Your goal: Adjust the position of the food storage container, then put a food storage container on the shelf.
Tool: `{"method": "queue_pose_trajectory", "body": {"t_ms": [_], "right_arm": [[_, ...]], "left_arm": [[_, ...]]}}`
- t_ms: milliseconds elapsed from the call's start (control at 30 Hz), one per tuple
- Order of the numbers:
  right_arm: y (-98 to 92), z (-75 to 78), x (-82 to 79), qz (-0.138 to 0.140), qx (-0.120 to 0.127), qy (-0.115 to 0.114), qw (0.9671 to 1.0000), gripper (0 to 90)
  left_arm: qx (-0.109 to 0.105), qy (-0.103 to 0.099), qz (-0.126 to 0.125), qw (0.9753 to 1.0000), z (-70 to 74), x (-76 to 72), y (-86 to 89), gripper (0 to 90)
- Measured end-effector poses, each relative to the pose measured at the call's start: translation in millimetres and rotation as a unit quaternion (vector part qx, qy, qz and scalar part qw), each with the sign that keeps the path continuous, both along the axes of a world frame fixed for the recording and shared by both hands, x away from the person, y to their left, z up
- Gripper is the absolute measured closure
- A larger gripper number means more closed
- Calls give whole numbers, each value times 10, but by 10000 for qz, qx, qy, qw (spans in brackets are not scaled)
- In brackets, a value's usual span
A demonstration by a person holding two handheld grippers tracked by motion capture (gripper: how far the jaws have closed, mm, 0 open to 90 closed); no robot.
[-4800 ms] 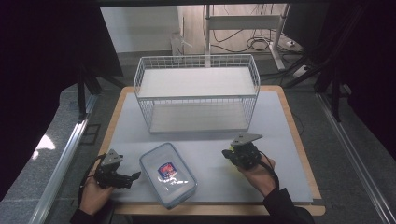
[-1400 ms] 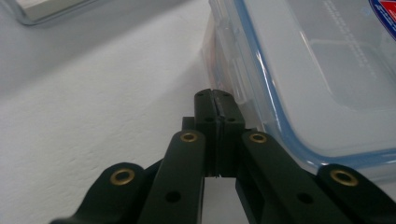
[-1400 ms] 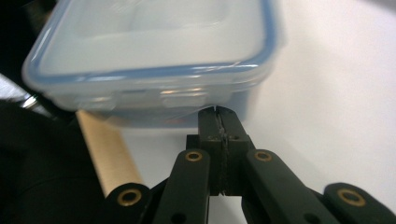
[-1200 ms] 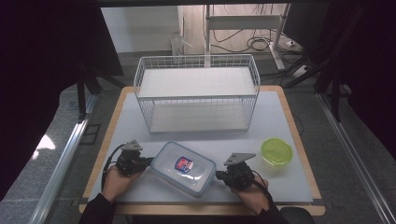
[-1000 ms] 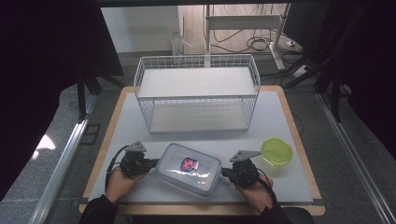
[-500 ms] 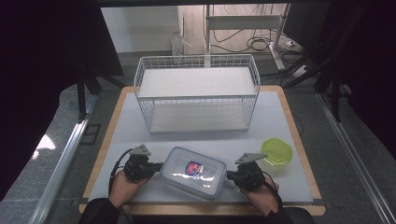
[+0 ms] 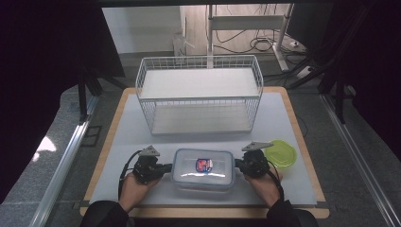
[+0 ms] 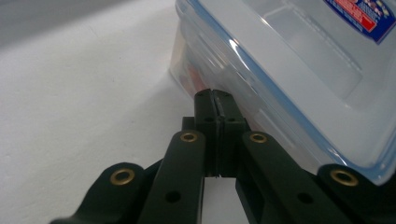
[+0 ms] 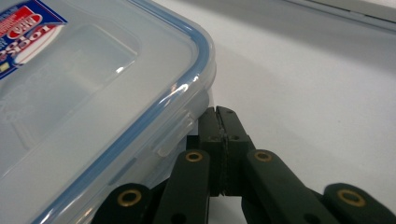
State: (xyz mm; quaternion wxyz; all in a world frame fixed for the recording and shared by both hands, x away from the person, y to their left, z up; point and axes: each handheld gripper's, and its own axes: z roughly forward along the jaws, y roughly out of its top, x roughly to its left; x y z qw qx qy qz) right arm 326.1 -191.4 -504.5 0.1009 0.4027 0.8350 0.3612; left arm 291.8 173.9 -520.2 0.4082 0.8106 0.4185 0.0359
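The box (image 7: 204, 169) is sitting near the front edge of the table (image 7: 283, 123), lengthwise between the two grippers, with the wire rack (image 7: 198, 94) well behind it and a green lid (image 7: 280, 153) just beyond the right gripper (image 7: 239, 165). The left gripper (image 7: 166, 167) is pressing against the box's left end and the right gripper against its right end. In the left gripper view the jaws are standing closed, pad to pad with nothing between them, their tip (image 8: 214, 95) touching the box (image 8: 289, 70) wall under the blue-edged lid. In the right gripper view the jaws are likewise closed on nothing, their tip (image 9: 218, 113) lying just under the corner of the box (image 9: 93, 93), beside a small lid tab.

The step in hand seems to be squeezing the box between the two closed tips, to square it up or to lift it. To do it well, both tips should be pushing at the same height and straight toward each other, below the lid's rim and not on the tab; the right tip is sitting near a corner, so the box could be pivoting or slipping out unless the tip is moved toward the middle of that end. Even, level pressure matters, since the smooth plastic wall is giving little grip.

On the lid, a red and blue label (image 7: 204, 164) is showing; in the right gripper view it is lying upside down and the red part seems to read "LOCK", with the smaller print too blurred to tell
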Motion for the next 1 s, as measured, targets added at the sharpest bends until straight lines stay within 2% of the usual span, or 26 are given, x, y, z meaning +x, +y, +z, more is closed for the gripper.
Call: {"method": "queue_pose_trajectory", "body": {"t_ms": [133,167,267,333,367,400,500,567,633,733,800,1000], "right_arm": [[-3,2,29,26,-58,-68,10000,899],[-4,0,33,33,-57,-68,10000,897],[-13,32,8,33,-215,-228,9995,848],[-56,77,-19,-16,-249,-349,9991,797],[-116,121,-51,-19,-107,-357,9993,758],[-116,121,-51,-19,-107,-357,9993,758],[-173,166,-122,9,-176,-480,9987,699],[-205,180,-162,29,-192,-482,9986,657],[-225,191,-188,44,-219,-492,9985,610],[-239,216,-194,67,-161,-473,9987,519],[-238,233,-199,98,-170,-488,9986,454],[-240,277,-225,129,-141,-512,9985,331]], "left_arm": [[-5,-22,-5,10000,-2,-7,-8,898],[49,-53,-9,10000,1,-12,-5,894],[260,-200,-33,9995,-1,-32,16,807],[408,-296,-17,9987,-2,-49,38,740],[484,-368,9,9982,1,-62,56,636],[543,-415,50,9976,6,-75,75,636],[601,-525,135,9967,15,-111,146,477],[619,-570,184,9963,13,-129,194,382],[528,-574,219,9967,8,-122,238,277],[311,-647,287,9970,16,-107,283,175],[290,-734,307,9964,18,-105,297,109],[28,-784,133,9968,9,-84,336,35]]}}
